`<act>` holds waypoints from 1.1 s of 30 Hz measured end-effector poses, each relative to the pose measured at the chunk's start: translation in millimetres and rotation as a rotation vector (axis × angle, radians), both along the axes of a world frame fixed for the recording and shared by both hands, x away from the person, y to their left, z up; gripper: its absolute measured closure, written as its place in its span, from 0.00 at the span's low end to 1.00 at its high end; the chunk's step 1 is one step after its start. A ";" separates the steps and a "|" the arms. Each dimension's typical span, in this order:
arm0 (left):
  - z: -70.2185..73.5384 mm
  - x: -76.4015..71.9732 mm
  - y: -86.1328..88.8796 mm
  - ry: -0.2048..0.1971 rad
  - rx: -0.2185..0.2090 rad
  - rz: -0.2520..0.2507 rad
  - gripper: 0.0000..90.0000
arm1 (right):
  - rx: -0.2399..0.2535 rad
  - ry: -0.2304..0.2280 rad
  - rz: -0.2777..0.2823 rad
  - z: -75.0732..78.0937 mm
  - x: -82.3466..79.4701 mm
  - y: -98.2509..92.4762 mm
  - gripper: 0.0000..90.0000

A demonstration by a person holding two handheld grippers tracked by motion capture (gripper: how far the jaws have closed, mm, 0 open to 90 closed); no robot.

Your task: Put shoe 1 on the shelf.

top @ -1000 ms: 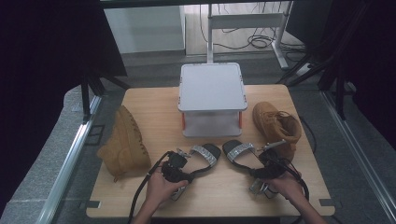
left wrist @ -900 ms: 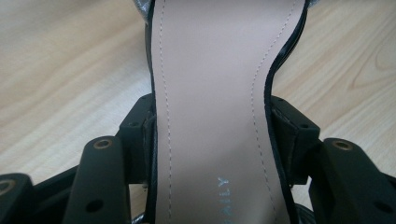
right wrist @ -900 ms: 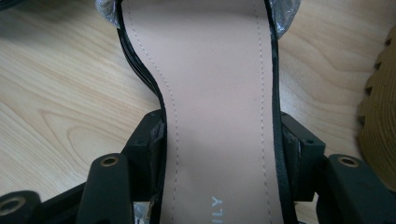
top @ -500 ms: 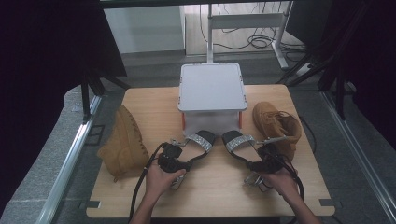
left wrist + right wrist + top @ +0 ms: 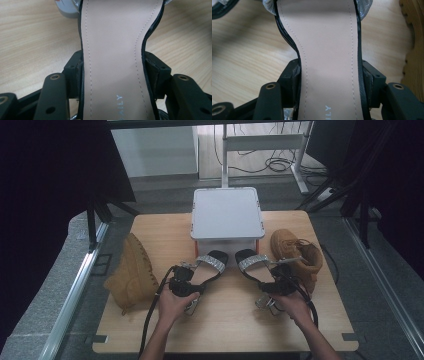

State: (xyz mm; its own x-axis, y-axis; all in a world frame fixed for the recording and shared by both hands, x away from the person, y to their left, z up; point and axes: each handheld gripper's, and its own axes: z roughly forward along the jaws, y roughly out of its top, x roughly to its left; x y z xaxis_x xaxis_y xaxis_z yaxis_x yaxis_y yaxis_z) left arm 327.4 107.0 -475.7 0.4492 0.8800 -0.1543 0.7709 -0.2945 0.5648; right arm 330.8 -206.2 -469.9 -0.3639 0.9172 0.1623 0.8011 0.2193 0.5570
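Two black sandals with glittering silver straps are held over the wooden table (image 5: 225, 320). My left gripper (image 5: 186, 285) is shut on the left sandal (image 5: 207, 266), its pads pressing the sole's edges on both sides of the beige insole (image 5: 112, 50). My right gripper (image 5: 274, 285) is shut on the right sandal (image 5: 252, 262) the same way, across its narrow waist (image 5: 327, 62). Both sandals point toes-first toward the white box (image 5: 227, 215) with orange clips at the table's middle back.
A tan boot (image 5: 131, 272) lies on its side at the table's left. Another tan boot (image 5: 295, 252) stands at the right, close beside the right sandal, and its sole edge (image 5: 414, 50) shows in the right gripper view. Cables trail from both grippers toward the front edge.
Both hands have carried their sandals forward and a little up, away from the front edge and toward the white box. The grips are unchanged.
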 end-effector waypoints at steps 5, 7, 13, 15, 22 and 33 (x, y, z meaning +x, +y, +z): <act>3.0 9.4 -1.3 -0.005 -0.013 0.023 0.46 | 0.010 -0.010 -0.011 4.1 10.3 7.4 0.47; 3.7 13.1 -1.2 -0.012 -0.020 0.035 0.46 | 0.007 -0.018 -0.018 4.4 14.4 10.0 0.47; 2.6 21.3 -2.1 -0.012 -0.026 0.058 0.46 | 0.030 -0.014 -0.032 2.9 22.7 14.8 0.47; 1.7 25.2 -3.1 -0.010 -0.029 0.068 0.46 | 0.038 -0.010 -0.042 1.9 28.0 18.9 0.47; 1.8 33.6 -6.7 -0.017 -0.050 0.092 0.46 | 0.052 -0.009 -0.067 1.4 39.1 25.8 0.47; -2.7 50.1 -16.1 -0.045 -0.059 0.158 0.46 | 0.102 0.020 -0.165 -4.8 61.5 37.3 0.47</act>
State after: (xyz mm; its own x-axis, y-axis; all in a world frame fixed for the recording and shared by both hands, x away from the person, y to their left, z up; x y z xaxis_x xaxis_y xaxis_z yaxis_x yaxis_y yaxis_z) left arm 377.5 90.8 -478.5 0.3139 0.9301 -0.1907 0.7784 -0.1371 0.6126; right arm 392.2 -168.9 -474.7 -0.2061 0.9425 0.2631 0.8323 0.0275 0.5536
